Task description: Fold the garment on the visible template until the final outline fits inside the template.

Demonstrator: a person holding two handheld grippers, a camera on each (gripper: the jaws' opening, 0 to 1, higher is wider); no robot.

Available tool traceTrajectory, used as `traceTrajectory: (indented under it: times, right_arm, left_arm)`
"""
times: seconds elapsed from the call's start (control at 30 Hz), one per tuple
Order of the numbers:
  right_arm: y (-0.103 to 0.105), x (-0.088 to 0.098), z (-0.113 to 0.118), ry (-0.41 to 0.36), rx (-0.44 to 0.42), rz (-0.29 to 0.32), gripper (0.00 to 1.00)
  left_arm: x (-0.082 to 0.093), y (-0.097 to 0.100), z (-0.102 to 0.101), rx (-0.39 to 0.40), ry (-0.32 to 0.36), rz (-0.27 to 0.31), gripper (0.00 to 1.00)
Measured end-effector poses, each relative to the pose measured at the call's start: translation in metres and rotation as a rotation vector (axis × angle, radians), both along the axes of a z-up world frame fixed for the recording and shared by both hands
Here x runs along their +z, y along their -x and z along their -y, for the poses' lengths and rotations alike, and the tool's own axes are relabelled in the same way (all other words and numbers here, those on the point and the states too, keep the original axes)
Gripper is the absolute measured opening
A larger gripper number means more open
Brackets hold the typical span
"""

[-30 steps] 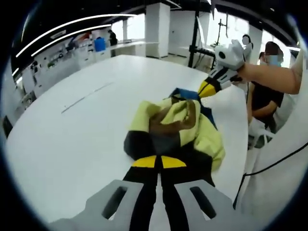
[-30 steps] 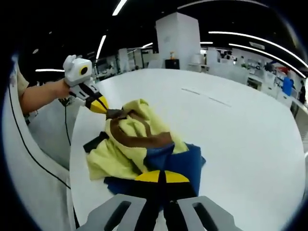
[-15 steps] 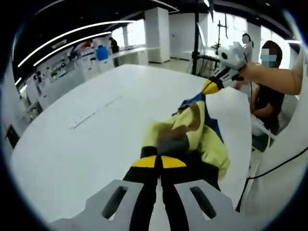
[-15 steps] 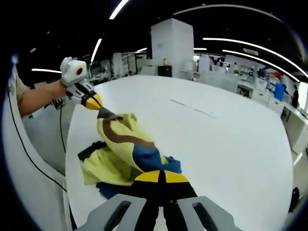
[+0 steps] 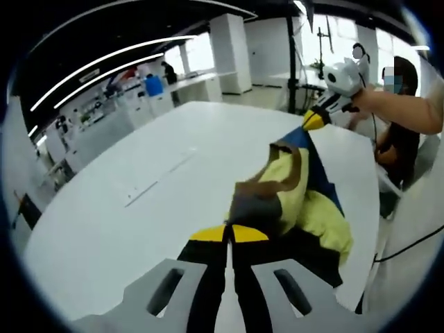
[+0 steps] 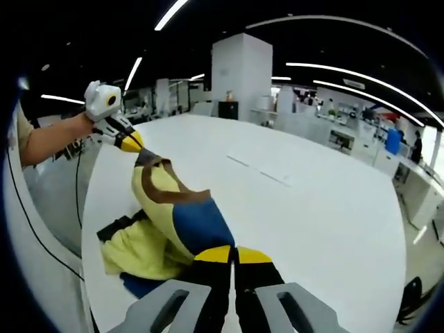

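Over a broad white table (image 5: 139,173) in an open office, the left gripper (image 5: 229,234) and right gripper (image 6: 233,254) each clamp an end of the garment (image 6: 173,215). It hangs stretched between them, lower folds resting near the table's edge (probably to shake it flat); I cannot make out a template.

White rounded surface (image 5: 139,222), mostly bare. Garment (image 6: 142,246), yellow, blue and brown, lies with its lower part on it near one edge, rest lifted off it.

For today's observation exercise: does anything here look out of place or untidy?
The yellow, blue and brown garment is bunched, stretched in the air between the left gripper and right gripper, its lower part heaped near the white table's edge. No template outline shows.
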State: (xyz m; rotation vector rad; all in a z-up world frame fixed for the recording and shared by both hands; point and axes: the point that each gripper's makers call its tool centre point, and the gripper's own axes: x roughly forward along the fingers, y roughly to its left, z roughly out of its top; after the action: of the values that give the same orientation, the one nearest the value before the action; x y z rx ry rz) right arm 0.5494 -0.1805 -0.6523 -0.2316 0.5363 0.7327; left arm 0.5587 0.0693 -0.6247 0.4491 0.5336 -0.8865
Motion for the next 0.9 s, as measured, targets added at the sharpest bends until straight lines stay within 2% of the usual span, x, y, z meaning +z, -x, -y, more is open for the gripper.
traceTrajectory:
  times: [0.4, 0.63, 0.9]
  right_arm:
    - [-0.026, 0.000, 0.011, 0.014, -0.017, -0.017, 0.00]
    - [-0.042, -0.007, 0.014, 0.027, -0.029, -0.113, 0.00]
    - [-0.061, -0.015, 0.018, 0.052, -0.030, -0.140, 0.00]
  left_arm:
    - [0.000, -0.042, 0.008, 0.004, -0.041, 0.014, 0.00]
    - [-0.005, -0.063, 0.013, 0.002, -0.066, -0.005, 0.00]
    - [-0.023, -0.081, 0.012, 0.018, -0.073, -0.053, 0.00]
